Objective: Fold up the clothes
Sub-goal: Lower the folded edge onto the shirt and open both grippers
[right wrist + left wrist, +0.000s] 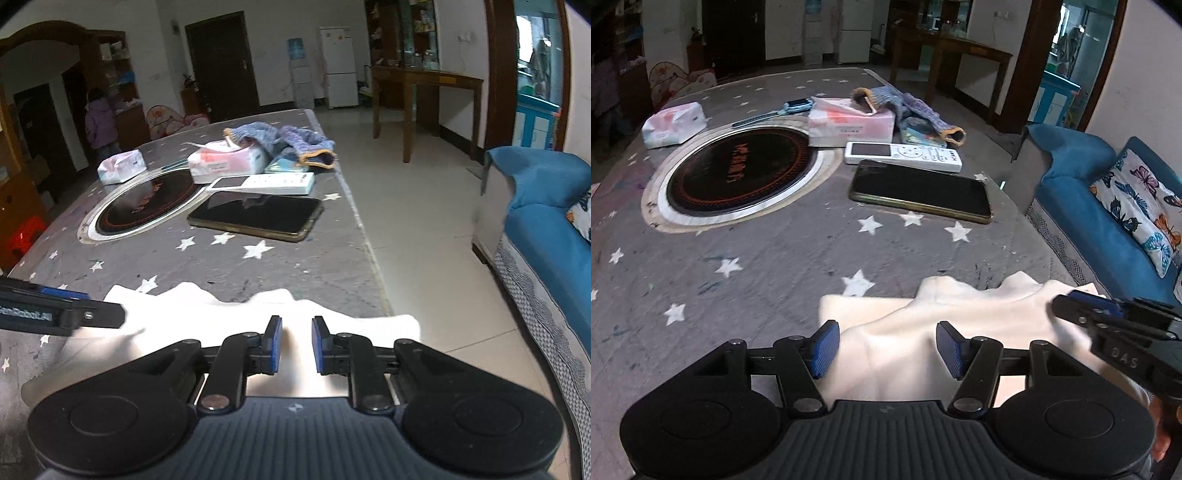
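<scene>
A cream white garment [923,332] lies bunched on the near edge of the grey star-print table cover [775,258]. My left gripper [888,349] is open, its blue pads either side of a raised fold of the cloth. My right gripper [296,345] is open with a narrow gap, over the same garment [229,314] near the table's right edge. Each gripper shows in the other's view: the right one at the right [1071,299], the left one at the left [110,314], both resting on the cloth.
Further back on the table are a black phone [919,192], a white remote [901,155], two tissue packs [849,122], a blue knit item [916,107] and a round black hotplate [738,173]. A blue sofa [546,229] stands right, across tiled floor.
</scene>
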`<state>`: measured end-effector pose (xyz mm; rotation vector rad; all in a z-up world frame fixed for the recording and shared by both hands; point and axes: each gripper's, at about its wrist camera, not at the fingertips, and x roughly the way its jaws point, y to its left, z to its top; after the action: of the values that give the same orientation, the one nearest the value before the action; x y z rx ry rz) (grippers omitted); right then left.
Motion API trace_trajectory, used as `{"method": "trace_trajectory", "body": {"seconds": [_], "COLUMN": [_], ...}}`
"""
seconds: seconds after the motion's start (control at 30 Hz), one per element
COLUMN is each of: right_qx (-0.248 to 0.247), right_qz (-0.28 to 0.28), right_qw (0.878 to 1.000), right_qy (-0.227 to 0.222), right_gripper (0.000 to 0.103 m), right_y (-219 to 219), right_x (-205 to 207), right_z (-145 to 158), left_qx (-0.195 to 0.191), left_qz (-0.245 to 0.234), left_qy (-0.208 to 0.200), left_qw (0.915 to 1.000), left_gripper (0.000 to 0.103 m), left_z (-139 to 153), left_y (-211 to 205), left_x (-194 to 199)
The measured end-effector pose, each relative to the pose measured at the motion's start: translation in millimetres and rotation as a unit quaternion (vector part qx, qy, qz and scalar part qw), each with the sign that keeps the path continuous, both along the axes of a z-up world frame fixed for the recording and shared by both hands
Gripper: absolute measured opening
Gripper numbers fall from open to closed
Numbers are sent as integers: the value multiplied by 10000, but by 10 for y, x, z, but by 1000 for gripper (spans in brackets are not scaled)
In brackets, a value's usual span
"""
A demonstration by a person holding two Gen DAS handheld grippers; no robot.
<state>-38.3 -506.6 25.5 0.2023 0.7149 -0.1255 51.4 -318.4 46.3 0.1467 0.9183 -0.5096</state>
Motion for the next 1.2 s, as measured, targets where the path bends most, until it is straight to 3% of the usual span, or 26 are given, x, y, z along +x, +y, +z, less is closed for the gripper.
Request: {"method": "trace_trajectory", "body": {"seconds": [0.67, 1.2], "right_qx": [-375, -347], "right_qz": [450, 664], "right_qw": [9983, 9970], "right_qy": [25, 168], "right_gripper": [27, 28], "right_y": [284, 444], "right_x": [306, -149], "right_z": [-120, -12], "left_qx": [95, 4], "left_qz": [-22, -44], "left_qy": [94, -174], "left_qw": [9999, 9998], "left_gripper": [64, 65], "left_z": [-218, -20], "left_y": [-216, 70], "left_x": [244, -171]}}
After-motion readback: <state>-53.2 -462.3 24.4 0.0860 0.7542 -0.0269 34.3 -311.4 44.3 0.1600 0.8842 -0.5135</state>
